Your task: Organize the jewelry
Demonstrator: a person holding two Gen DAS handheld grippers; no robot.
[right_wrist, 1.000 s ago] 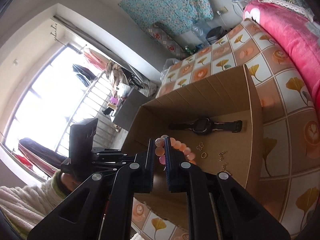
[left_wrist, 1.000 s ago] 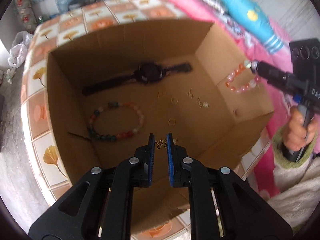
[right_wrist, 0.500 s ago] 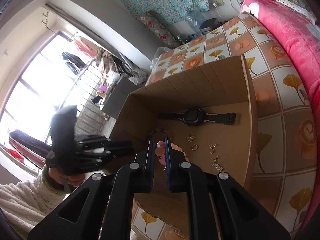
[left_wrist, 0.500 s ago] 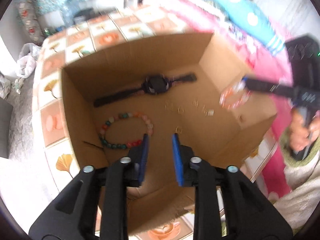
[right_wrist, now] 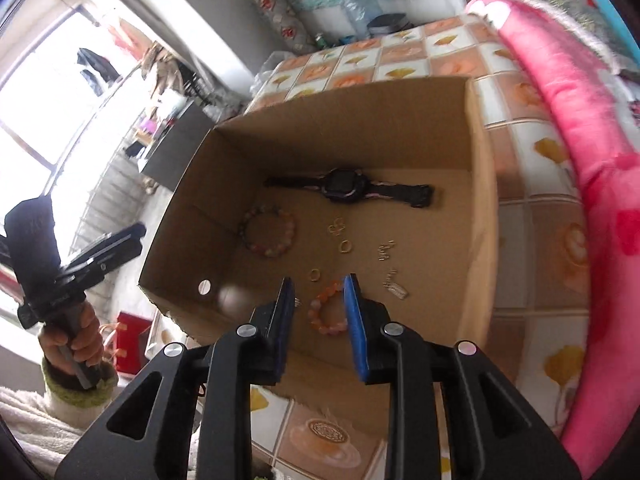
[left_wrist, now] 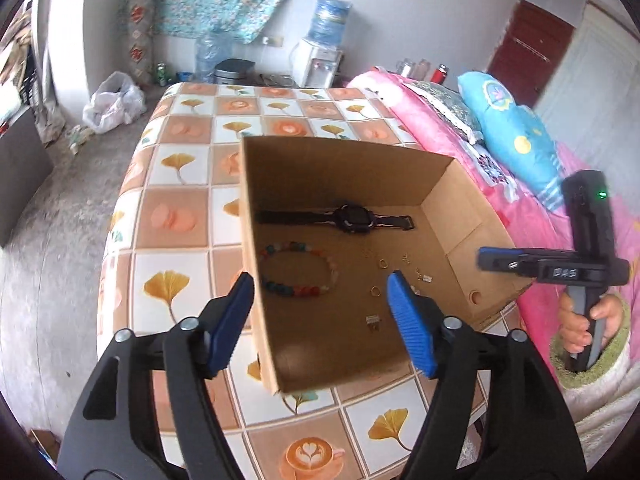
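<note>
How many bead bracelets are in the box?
2. The multicoloured bracelet lies below the watch; the orange-pink bracelet lies on the box floor between the right hand-held gripper's opening jaws.

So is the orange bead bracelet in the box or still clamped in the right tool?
In the box. The orange bead bracelet lies on the cardboard box floor between the opening jaws of the right tool, pads apparently clear of it.

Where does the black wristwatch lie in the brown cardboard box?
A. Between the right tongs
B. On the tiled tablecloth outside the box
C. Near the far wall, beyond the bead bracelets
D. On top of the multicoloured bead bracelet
C: the black wristwatch lies flat on the floor of the brown cardboard box, near its far wall, beyond the multicoloured bead bracelet.
</note>
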